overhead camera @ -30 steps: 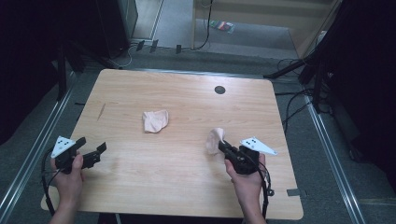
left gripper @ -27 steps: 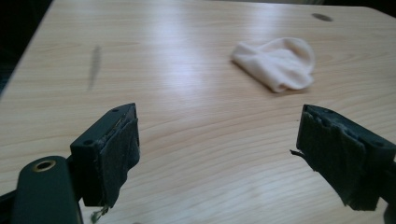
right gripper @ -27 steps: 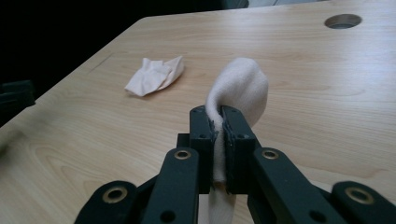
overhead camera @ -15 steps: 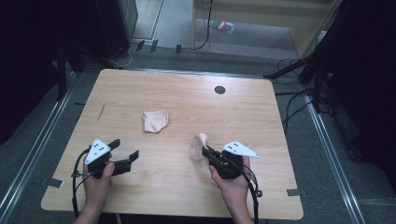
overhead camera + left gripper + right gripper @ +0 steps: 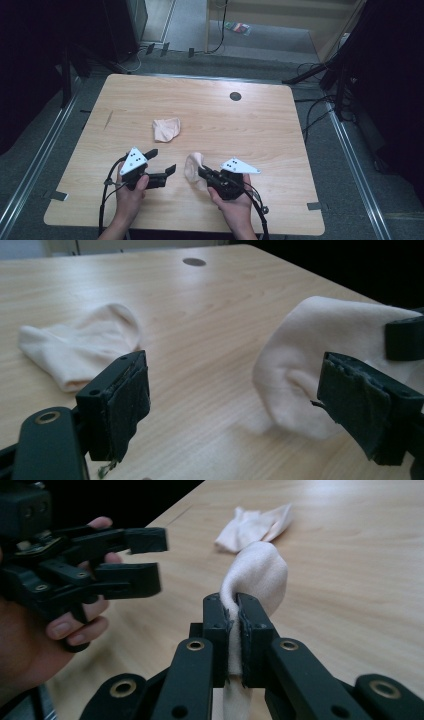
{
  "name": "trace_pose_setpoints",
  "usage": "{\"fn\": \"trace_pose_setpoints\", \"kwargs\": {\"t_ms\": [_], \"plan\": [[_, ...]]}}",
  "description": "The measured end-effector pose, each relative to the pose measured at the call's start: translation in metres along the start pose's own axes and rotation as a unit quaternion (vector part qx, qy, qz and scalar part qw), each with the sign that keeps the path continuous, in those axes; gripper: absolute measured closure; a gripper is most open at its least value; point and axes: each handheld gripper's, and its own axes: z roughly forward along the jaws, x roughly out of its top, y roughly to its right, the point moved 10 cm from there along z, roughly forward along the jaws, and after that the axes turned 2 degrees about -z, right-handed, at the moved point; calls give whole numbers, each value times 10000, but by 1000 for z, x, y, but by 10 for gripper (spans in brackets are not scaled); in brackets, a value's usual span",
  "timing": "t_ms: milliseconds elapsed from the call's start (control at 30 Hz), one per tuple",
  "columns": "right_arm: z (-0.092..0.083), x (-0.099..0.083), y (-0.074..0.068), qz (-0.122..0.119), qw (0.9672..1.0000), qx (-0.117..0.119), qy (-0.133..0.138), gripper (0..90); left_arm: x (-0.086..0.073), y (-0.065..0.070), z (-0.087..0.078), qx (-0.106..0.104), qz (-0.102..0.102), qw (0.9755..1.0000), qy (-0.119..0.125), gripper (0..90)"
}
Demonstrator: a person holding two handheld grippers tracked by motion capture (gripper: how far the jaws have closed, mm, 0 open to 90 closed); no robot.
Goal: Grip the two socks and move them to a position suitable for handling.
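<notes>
1. Your right gripper (image 5: 232,630) has its jaws clamped on a pale cream cotton sock (image 5: 257,575), held bunched and lifted just above the light wooden table (image 5: 260,120) near its front edge.
2. Your left gripper (image 5: 160,167) stands beside it with jaws spread wide and nothing between them; the held sock hangs just ahead of its right-hand pad (image 5: 362,405).
3. A second matching cream sock (image 5: 166,129) lies crumpled on the table, well beyond both grippers.
4. Judged step: handing the held sock to a two-gripper hold.
5. Next move calls for you to bring the left jaws around the free end and close.
</notes>
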Motion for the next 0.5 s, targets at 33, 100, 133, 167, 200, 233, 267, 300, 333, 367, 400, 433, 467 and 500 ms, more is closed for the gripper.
{"fn": "trace_pose_setpoints", "kwargs": {"t_ms": [33,100,133,167,200,233,267,300,333,367,400,433,467,500], "plan": [[5,-10,-1,83,9998,112,-118,849,-6,2,2,-73,55,9999,-97,141],[7,-14,1,122,9997,124,-157,849,-9,3,3,-138,63,9997,-176,141],[12,-23,8,254,9993,87,-272,849,-12,3,3,-183,67,9996,-224,145],[13,-27,12,244,9991,32,-354,849,-17,4,5,-304,35,9990,-337,146],[15,-30,16,240,9989,-3,-409,849,-20,3,6,-277,42,9989,-388,148],[15,-33,19,267,9987,3,-443,848,-22,3,8,-229,42,9988,-437,154],[15,-33,19,267,9987,3,-443,848,-22,3,8,-229,42,9988,-437,166],[15,-36,24,255,9984,-98,-503,847,-25,3,13,-147,-5,9984,-551,195],[15,-36,24,255,9984,-98,-503,847,-25,3,13,-147,-5,9984,-551,219],[16,-38,28,190,9982,-201,-537,840,-29,6,19,-189,-92,9973,-699,223],[16,-38,28,190,9982,-201,-537,840,-29,6,19,-189,-92,9973,-699,223],[16,-39,29,150,9982,-163,-566,739,-32,10,23,-296,-141,9964,-782,228],[16,-39,29,150,9982,-163,-566,739,-33,11,25,-308,-151,9958,-850,228],[16,-38,29,142,9982,-171,-549,658,-36,14,29,-268,-155,9949,-960,244]]}}
